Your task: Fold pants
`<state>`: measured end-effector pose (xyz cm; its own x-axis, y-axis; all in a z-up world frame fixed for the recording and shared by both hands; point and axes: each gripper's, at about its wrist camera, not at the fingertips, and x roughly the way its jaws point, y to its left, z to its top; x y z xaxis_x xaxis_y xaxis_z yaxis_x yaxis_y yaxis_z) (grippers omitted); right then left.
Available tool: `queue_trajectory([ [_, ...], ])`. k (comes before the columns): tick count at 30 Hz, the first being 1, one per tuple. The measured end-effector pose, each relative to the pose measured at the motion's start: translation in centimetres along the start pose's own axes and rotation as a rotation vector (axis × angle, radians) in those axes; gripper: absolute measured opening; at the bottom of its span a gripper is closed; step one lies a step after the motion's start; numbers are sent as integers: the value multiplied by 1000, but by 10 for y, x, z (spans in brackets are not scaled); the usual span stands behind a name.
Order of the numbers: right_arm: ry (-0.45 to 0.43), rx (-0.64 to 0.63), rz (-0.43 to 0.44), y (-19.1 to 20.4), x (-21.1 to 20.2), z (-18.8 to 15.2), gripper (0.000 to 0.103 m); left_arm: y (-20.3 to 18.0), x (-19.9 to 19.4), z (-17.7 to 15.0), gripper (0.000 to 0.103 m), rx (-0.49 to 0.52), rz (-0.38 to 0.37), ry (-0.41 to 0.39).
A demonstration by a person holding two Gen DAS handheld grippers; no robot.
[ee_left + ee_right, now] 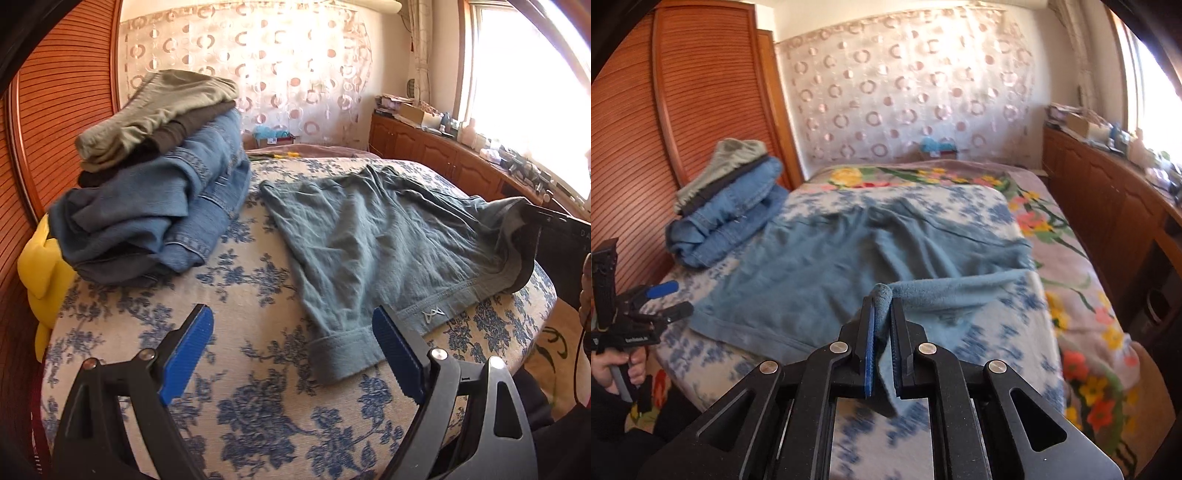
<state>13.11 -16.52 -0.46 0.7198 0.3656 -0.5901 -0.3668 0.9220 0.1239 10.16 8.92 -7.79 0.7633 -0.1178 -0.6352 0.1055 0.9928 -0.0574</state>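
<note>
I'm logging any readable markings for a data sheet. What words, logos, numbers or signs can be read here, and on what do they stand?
"DA": white letters, cut off by the frame edge, on the right gripper's black body.
Stitched zigzag emblem, no letters, near the hem of the blue-grey pants.
White print on the left gripper's body: too blurred to read.
Labels on the cabinet-top clutter: too small to read.

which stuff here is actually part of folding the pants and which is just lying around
Part of the job:
- teal pants spread on the bed
- right gripper, jaws shut on a pants edge
- left gripper, jaws open near the cuff

Lying about:
- stack of folded clothes
- yellow cushion
- floral blanket
- clutter on the wooden cabinet
</note>
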Motion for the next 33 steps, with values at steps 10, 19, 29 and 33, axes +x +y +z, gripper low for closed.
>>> queue_trajectory([
  [10,29,-123,149,80,46,19,5,26,-6,-3,88,-32,41,-10],
  [19,66,-172,231,123,66,20,5,40,-10,-9,88,-48,65,-11],
  [29,110,-205,314,159,82,13,5,49,-12,-11,88,-61,82,-14],
  [33,139,-217,328,168,92,7,5,50,-11,-12,88,-61,87,-9],
])
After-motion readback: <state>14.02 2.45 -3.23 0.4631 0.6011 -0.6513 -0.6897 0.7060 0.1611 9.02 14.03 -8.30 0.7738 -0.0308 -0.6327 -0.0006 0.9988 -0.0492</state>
